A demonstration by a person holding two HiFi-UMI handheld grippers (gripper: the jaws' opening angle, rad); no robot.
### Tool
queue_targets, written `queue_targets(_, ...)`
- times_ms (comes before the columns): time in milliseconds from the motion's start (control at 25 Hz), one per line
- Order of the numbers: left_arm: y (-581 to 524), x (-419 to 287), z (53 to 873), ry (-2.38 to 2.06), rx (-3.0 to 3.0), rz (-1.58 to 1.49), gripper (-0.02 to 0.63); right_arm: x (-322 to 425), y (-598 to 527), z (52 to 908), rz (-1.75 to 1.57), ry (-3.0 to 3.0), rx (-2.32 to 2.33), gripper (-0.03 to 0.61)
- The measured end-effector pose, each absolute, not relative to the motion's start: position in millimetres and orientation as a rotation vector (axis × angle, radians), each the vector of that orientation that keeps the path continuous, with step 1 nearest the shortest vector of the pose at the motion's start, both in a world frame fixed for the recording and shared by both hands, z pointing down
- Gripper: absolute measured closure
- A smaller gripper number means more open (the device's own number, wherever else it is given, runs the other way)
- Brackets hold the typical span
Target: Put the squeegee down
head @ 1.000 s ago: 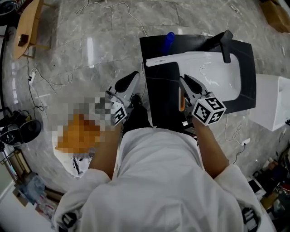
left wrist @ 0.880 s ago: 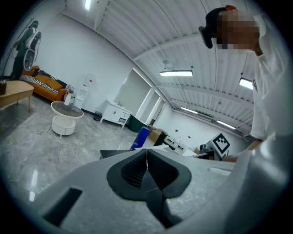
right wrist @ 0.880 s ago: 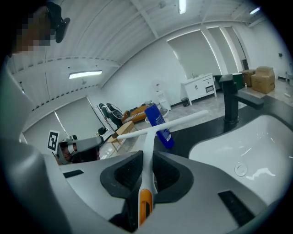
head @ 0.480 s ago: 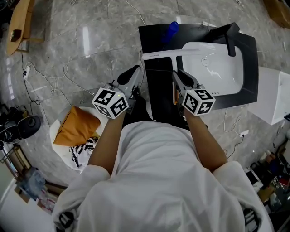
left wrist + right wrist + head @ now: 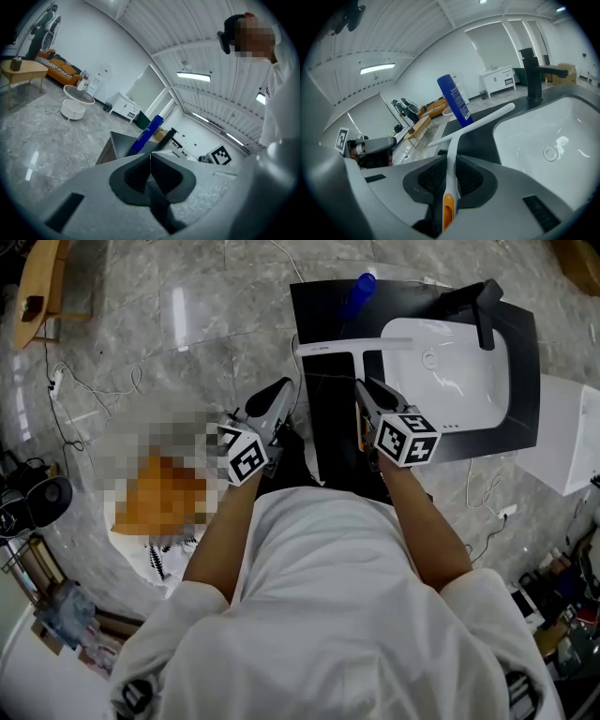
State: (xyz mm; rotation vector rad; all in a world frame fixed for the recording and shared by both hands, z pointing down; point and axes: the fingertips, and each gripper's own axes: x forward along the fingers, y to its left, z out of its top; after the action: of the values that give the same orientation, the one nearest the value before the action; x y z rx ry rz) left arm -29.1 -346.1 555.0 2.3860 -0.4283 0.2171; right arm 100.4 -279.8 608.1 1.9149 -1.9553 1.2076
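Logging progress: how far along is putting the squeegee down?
Done: the squeegee is over the dark counter beside the sink. In hand: the right hand-held gripper is shut on its handle. Remaining: lay it down and open the jaws.

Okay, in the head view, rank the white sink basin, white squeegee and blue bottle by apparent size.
1. white sink basin
2. white squeegee
3. blue bottle, though foreshortened, seen steeply from above

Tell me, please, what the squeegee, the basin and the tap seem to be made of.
The squeegee: probably plastic, smooth white, with an orange insert in the handle. The basin: likely glazed ceramic, glossy white with bright reflections. The tap: perhaps metal, matte black, hardly any shine.
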Motion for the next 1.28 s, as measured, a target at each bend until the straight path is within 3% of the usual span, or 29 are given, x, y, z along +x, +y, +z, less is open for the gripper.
queue_targets(1280,-334,-38,554,-0.450,2.378,0.214,0.595,106,-284,642,1.277,-1.866,1.868,0.514)
